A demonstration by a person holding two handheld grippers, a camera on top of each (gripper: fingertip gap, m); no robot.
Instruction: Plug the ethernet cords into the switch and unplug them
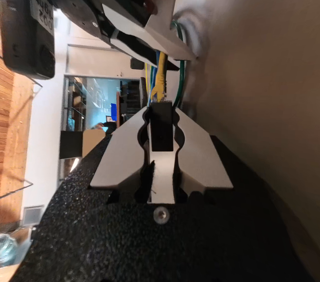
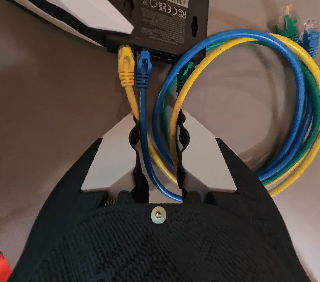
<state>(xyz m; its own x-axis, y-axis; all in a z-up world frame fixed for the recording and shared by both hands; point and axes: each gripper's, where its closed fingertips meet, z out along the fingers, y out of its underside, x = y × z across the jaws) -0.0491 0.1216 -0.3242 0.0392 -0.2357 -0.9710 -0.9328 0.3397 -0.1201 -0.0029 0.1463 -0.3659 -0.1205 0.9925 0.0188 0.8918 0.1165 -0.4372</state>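
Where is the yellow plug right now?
In the right wrist view, the yellow plug sits in the switch, at the left end beside the blue plug.

Grey-beige tabletop, white wall, wood panelling, glass-fronted room behind

Left gripper clamped on black box-shaped network switch; yellow ethernet cord apparently plugged in; right gripper above.
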